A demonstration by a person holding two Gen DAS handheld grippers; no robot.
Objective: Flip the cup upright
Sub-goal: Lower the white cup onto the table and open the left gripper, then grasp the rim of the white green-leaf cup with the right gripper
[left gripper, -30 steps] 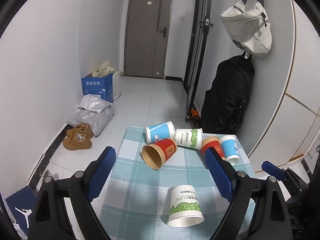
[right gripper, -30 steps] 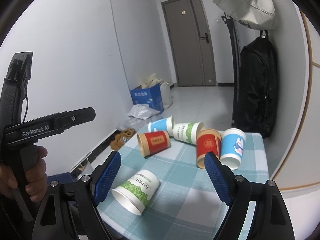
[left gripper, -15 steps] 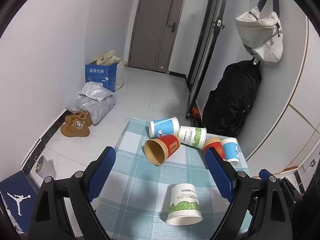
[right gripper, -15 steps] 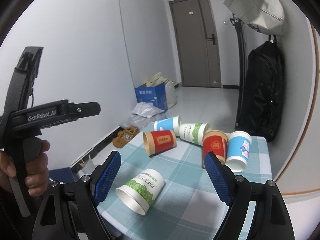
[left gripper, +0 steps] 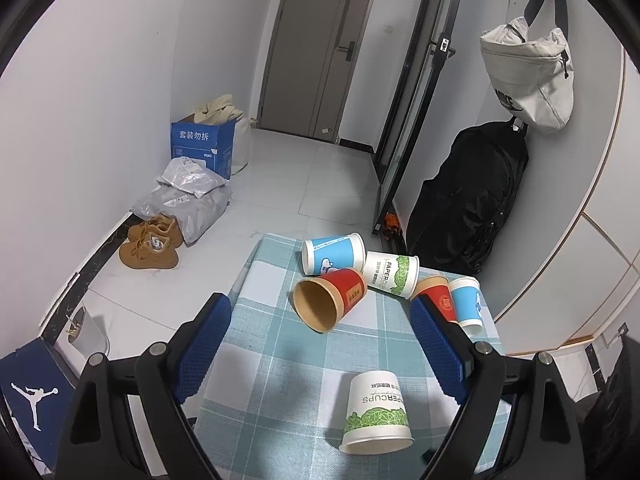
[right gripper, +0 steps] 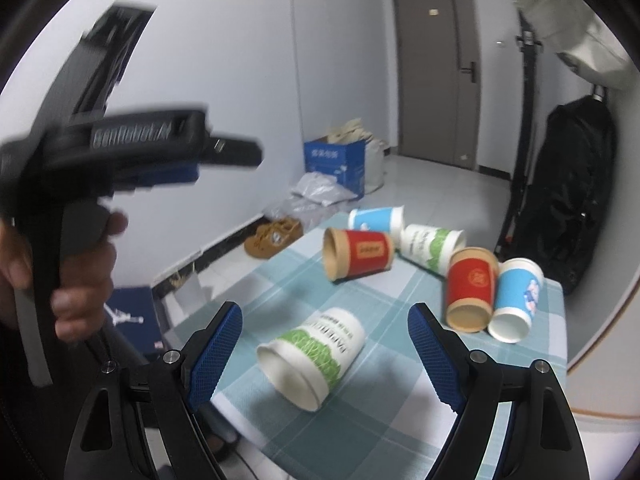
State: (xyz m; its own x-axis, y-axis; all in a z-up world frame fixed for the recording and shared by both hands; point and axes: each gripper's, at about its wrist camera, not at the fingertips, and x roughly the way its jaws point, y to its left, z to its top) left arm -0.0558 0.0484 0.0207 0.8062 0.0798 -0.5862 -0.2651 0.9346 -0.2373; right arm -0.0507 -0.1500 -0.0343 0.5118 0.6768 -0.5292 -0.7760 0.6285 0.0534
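Several paper cups lie on their sides on a small table with a blue checked cloth (left gripper: pixel 280 360). The nearest is a white cup with green print (left gripper: pixel 376 412), also in the right wrist view (right gripper: pixel 316 356), its mouth toward me. Behind it lie a red cup (left gripper: pixel 330 298), a blue cup (left gripper: pixel 334 252), another white-green cup (left gripper: pixel 394 274), a second red cup (right gripper: pixel 472 292) and a second blue cup (right gripper: pixel 516 300). My left gripper (left gripper: pixel 320 344) is open and empty above the table. My right gripper (right gripper: pixel 324 348) is open and empty, hovering over the nearest cup.
The left gripper's body and the hand holding it (right gripper: pixel 80 208) fill the left of the right wrist view. On the floor are brown shoes (left gripper: pixel 152 240), grey bags (left gripper: pixel 188 196) and a blue box (left gripper: pixel 202 144). A black backpack (left gripper: pixel 472 204) hangs right of the table.
Both grippers have moved forward and lower toward the table. The nearest white-green cup now sits larger, between the right gripper's fingers. The cups have not moved.
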